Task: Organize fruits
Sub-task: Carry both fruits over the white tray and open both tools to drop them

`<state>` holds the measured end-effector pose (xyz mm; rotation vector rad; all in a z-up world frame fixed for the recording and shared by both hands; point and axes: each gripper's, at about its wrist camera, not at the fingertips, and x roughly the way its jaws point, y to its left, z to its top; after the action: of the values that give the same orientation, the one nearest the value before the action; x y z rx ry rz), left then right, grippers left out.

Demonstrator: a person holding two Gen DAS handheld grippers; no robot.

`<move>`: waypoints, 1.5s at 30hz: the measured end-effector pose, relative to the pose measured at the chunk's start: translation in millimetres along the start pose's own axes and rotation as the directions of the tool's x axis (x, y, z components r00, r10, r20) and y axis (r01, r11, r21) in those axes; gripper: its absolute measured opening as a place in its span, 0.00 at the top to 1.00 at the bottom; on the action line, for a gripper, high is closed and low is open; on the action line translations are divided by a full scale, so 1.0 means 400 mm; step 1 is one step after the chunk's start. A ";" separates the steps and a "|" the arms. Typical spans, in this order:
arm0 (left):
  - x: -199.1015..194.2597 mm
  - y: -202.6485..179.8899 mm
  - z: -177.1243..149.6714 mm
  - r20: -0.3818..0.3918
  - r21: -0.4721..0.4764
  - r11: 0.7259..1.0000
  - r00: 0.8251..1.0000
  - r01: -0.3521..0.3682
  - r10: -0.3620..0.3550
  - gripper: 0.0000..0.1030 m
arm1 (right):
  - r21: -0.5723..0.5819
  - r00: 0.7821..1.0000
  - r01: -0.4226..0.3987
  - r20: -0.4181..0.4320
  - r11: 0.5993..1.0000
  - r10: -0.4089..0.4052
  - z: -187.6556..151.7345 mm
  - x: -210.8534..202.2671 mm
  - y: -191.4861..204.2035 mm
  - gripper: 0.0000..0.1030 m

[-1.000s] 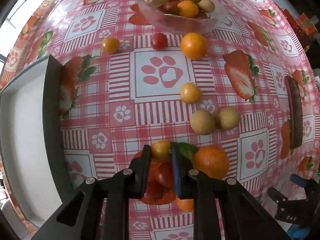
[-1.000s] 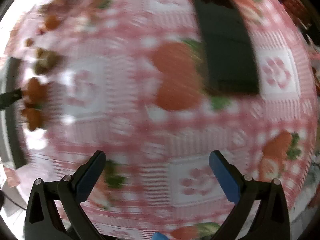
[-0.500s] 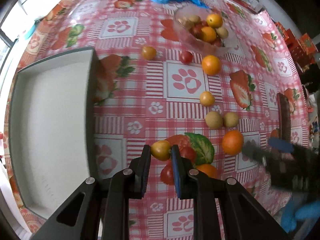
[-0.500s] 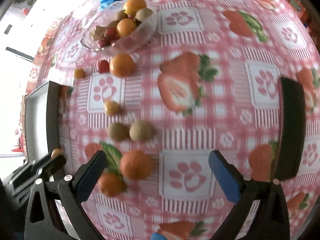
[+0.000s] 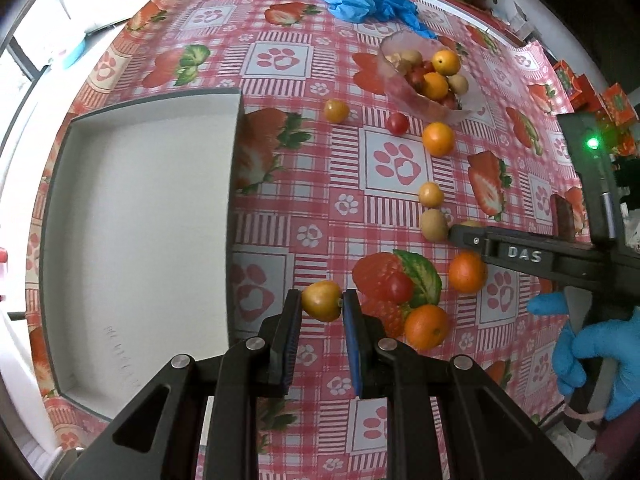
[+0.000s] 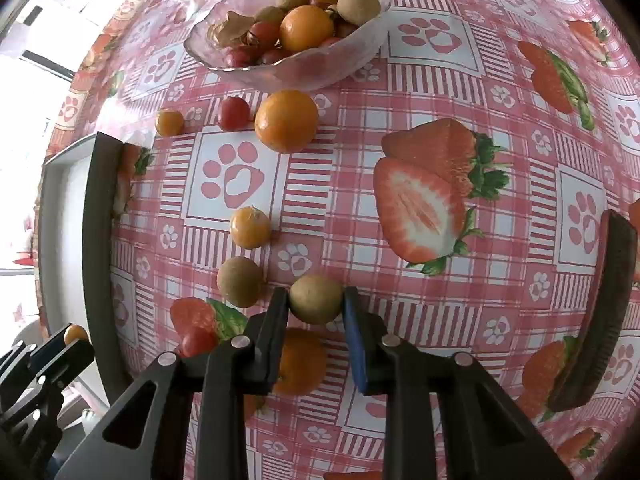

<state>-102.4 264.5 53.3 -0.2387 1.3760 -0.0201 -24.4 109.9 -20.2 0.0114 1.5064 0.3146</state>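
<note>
My left gripper [image 5: 322, 304] is shut on a small yellow-orange fruit [image 5: 321, 301] and holds it above the cloth, just right of the white tray [image 5: 136, 240]. My right gripper [image 6: 316, 300] has its jaws closed around a brown longan [image 6: 316, 298] on the table; it also shows in the left wrist view [image 5: 456, 236]. A second longan [image 6: 239, 281], a yellow fruit [image 6: 250, 227], oranges [image 6: 286, 121] [image 5: 466, 272] [image 5: 426, 326] and cherry tomatoes [image 6: 233, 113] [image 5: 400, 287] lie loose. A glass bowl [image 6: 352, 56] at the far side holds mixed fruit.
The red checked tablecloth [image 5: 280, 208] covers the table. A dark tray [image 6: 600, 312] stands at the right. A blue crumpled cloth [image 5: 360, 0] lies beyond the bowl. Another small yellow fruit [image 5: 336, 110] lies near the white tray's far corner.
My left gripper has lifted the small yellow-orange fruit and drawn back toward the white tray. My right gripper swung in from the dark tray and closed around the longan.
</note>
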 end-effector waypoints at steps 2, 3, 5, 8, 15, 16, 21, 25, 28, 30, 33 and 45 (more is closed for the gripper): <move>-0.007 0.002 -0.002 0.000 0.000 1.000 1.000 -0.009 0.009 0.79 | 0.022 1.000 -0.021 0.009 1.000 0.021 -0.010 -0.013 -0.017 0.71; -0.012 0.003 -0.004 0.001 0.000 1.000 1.000 -0.014 0.014 0.79 | 0.033 0.999 -0.048 0.010 0.998 0.048 -0.014 -0.022 -0.027 0.71; -0.022 0.006 -0.008 0.002 -0.003 1.000 1.000 -0.024 0.024 0.79 | 0.036 0.997 -0.070 0.012 0.997 0.070 -0.037 -0.048 -0.051 0.71; -0.041 0.009 -0.015 0.006 -0.011 0.999 0.999 -0.035 0.035 0.79 | 0.043 0.995 -0.098 0.007 0.994 0.098 -0.060 -0.080 -0.075 0.71; -0.125 0.018 -0.042 0.029 -0.093 0.994 0.998 -0.050 0.053 0.79 | -0.006 0.988 -0.152 -0.009 0.988 0.152 -0.096 -0.124 -0.066 0.71; -0.136 0.019 -0.047 0.032 -0.106 0.993 0.998 -0.054 0.057 0.79 | -0.017 0.987 -0.160 -0.013 0.987 0.160 -0.101 -0.129 -0.062 0.71; -0.210 0.036 -0.092 0.055 -0.194 0.977 0.994 -0.085 0.097 0.79 | -0.077 0.983 -0.185 -0.023 0.980 0.183 -0.148 -0.174 -0.062 0.71; -0.249 0.069 -0.120 0.083 -0.255 0.965 0.992 -0.070 0.094 0.79 | -0.097 0.982 -0.190 -0.002 0.977 0.191 -0.163 -0.217 -0.038 0.71; -0.260 0.107 -0.123 0.089 -0.259 0.964 0.992 -0.064 0.090 0.79 | -0.094 0.982 -0.184 0.031 0.979 0.187 -0.162 -0.233 0.002 0.71; -0.264 0.135 -0.114 0.093 -0.238 0.969 0.992 -0.063 0.088 0.79 | -0.076 0.983 -0.176 0.048 0.982 0.180 -0.159 -0.236 0.029 0.71; -0.262 0.185 -0.097 0.089 -0.188 0.980 0.992 -0.067 0.085 0.79 | -0.053 0.982 -0.169 0.072 0.984 0.172 -0.163 -0.239 0.093 0.71; -0.173 0.358 -0.084 0.038 -0.049 0.998 0.998 -0.051 0.053 0.79 | -0.089 0.982 -0.187 0.003 0.978 0.188 -0.166 -0.154 0.357 0.71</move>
<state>-166.6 409.8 88.7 -0.2425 1.3445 0.0605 -119.7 221.5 64.1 0.0850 1.4820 0.5320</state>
